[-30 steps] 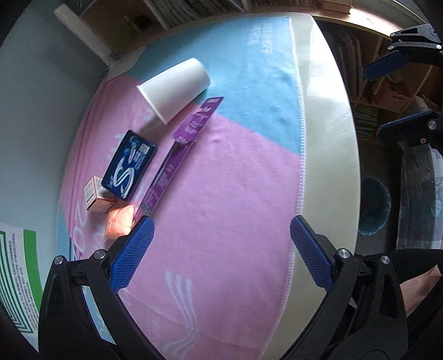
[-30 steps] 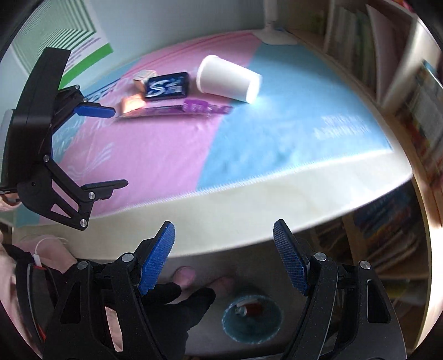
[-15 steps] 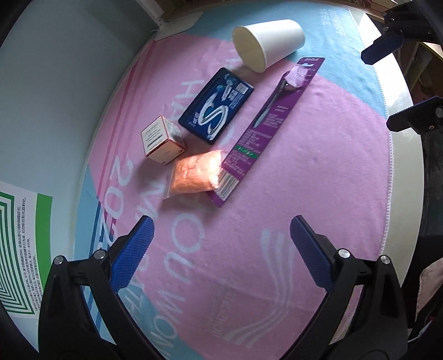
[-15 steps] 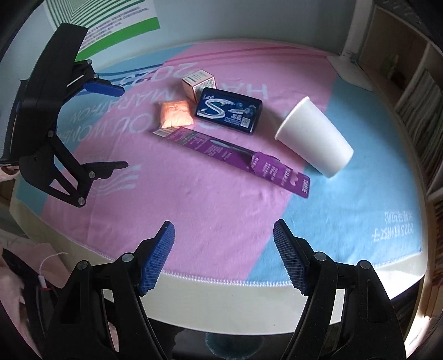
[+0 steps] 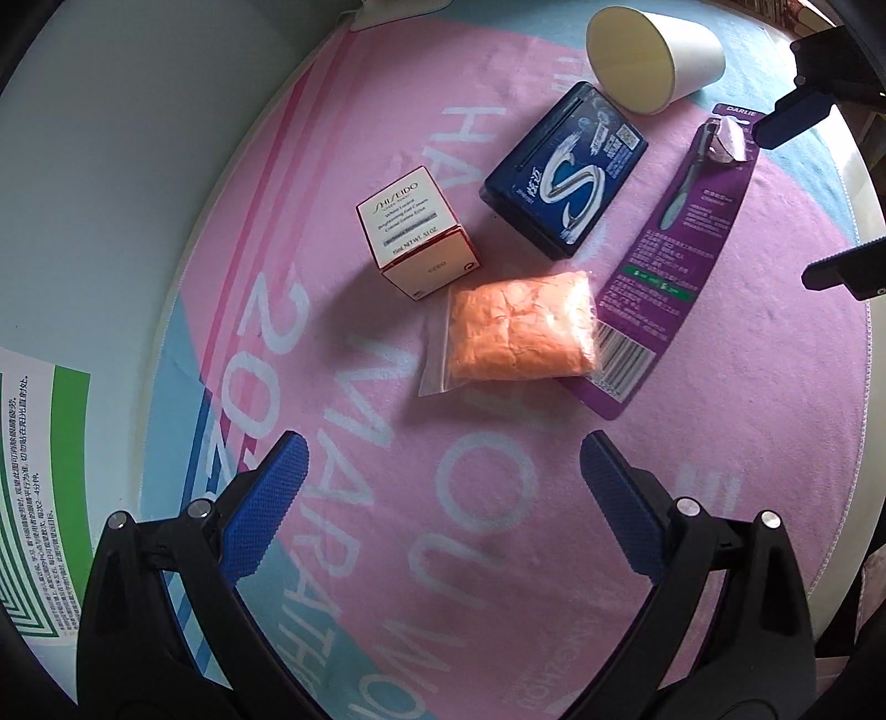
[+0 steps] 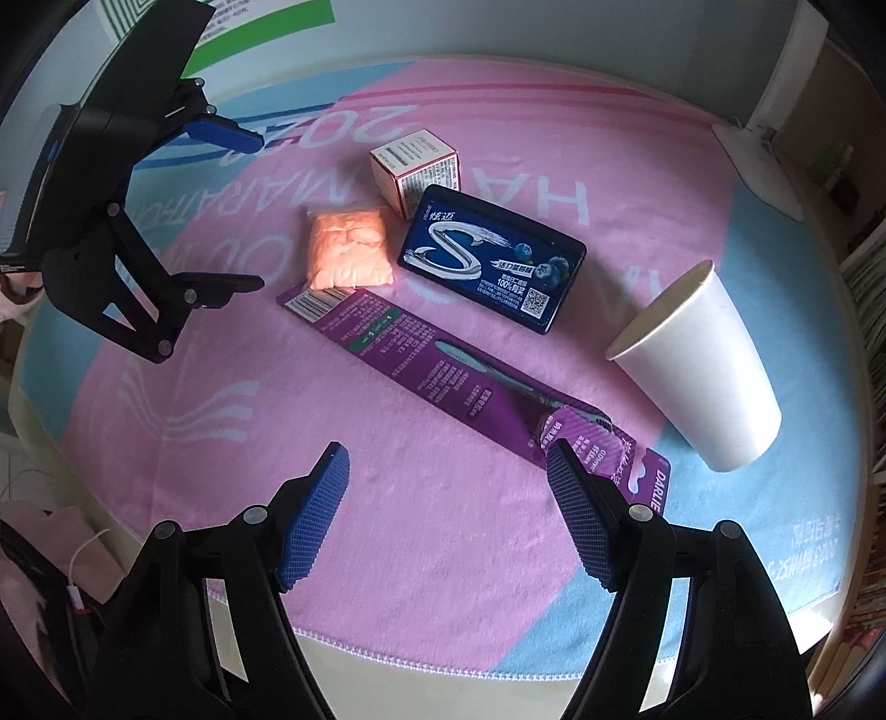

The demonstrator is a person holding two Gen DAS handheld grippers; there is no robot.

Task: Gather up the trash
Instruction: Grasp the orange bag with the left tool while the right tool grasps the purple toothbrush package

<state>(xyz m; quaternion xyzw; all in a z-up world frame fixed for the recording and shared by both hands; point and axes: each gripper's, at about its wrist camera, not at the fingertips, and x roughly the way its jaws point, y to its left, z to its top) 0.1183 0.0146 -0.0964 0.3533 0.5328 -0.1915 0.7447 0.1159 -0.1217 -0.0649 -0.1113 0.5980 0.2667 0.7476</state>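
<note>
Several trash items lie on a pink and blue cloth (image 5: 487, 531): an orange bag (image 5: 520, 329) (image 6: 349, 252), a small white and red box (image 5: 415, 232) (image 6: 415, 169), a blue gum pack (image 5: 567, 169) (image 6: 493, 257), a purple toothbrush card (image 5: 684, 232) (image 6: 465, 382) and a white paper cup on its side (image 5: 653, 52) (image 6: 698, 365). My left gripper (image 5: 440, 512) is open and empty, just short of the orange bag. My right gripper (image 6: 448, 512) is open and empty, with its right finger over the card's end.
The cloth covers a round table with a cream rim (image 6: 498, 687). A grey wall (image 5: 111, 166) and a green and white poster (image 5: 33, 498) lie left of the items. Bookshelves (image 6: 869, 266) stand at the right.
Both grippers have moved in over the table toward the items. The left one now hovers close to the orange bag; the right one reaches the toothbrush card's end. Nothing was taken hold of.
</note>
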